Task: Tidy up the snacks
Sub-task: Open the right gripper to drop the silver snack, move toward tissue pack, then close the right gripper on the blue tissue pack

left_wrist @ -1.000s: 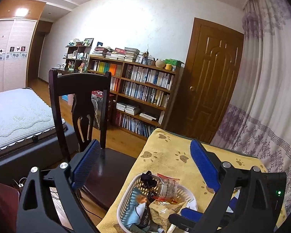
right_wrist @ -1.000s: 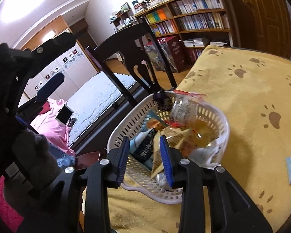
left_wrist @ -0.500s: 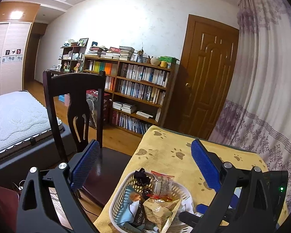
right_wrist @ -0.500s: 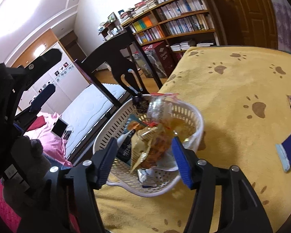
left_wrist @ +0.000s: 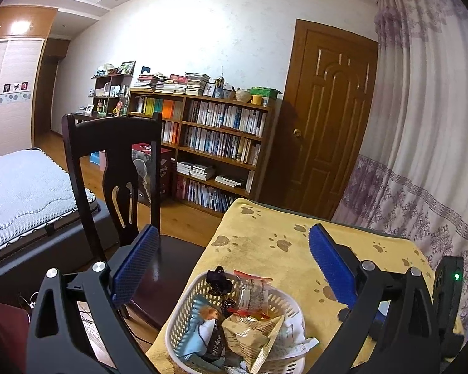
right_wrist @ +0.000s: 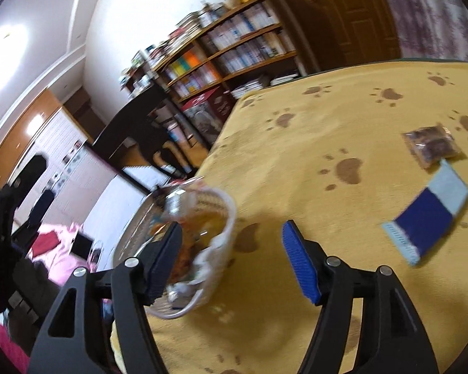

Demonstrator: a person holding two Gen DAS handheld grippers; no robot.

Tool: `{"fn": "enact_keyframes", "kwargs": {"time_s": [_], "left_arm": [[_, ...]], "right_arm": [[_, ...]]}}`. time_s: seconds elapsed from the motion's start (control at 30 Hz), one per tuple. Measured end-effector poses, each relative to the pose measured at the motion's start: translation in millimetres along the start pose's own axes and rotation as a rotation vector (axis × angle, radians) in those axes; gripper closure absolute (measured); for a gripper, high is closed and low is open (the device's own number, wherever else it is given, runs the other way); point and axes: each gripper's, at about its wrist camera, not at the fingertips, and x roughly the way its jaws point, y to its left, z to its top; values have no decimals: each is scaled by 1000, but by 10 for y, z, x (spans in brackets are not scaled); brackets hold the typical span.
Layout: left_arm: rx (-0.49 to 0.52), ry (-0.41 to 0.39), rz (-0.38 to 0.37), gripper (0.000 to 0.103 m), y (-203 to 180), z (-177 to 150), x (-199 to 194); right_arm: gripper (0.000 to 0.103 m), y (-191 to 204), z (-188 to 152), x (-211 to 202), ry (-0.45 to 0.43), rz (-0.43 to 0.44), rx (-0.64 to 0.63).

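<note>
A white slatted basket (left_wrist: pixel 184 327) (right_wrist: pixel 226 218) holds several snack packets on the yellow paw-print cloth (left_wrist: pixel 265 243) (right_wrist: pixel 327 118). My left gripper (left_wrist: pixel 231 243) hangs open above and behind the basket, nothing between its blue pads. In the blurred right wrist view my right gripper (right_wrist: pixel 231 233) is open and empty, its left finger over the basket, its right finger over bare cloth. A blue and pale-blue packet (right_wrist: pixel 430 215) and a brown clear-wrapped snack (right_wrist: pixel 430 148) lie on the cloth to the right.
A dark wooden chair (left_wrist: pixel 115 168) stands at the table's left edge. Behind it are a bed (left_wrist: pixel 18 193), a bookshelf (left_wrist: pixel 212 143) and a brown door (left_wrist: pixel 327 118). A patterned curtain (left_wrist: pixel 421 124) hangs on the right.
My right gripper has let go in the basket, opened wide and swung right, bringing the two packets on the cloth into view. The left gripper stayed open, shifting slightly.
</note>
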Motion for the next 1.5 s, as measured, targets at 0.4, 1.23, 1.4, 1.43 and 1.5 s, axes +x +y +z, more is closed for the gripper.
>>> {"fn": "enact_keyframes", "kwargs": {"time_s": [0.4,1.23,1.4,1.43,1.5], "left_arm": [[48,14,-27,5,-169,-52,26],[86,31,-48,5,-306,-69,60],[105,42,-55,5,-378,-105,80],[109,45,-57,5,-396,-114,85],[119,51,-59,5,-443,-137,101]], "right_arm": [[36,-840,256,298,26,-93,209],[36,-1397,162,173,51,-264,158],[36,-1480,68,-152,-17,-317,102],[36,-1488,49,-226,-38,-342,82],[36,-1511,13,-356,-71,-383,46]]}}
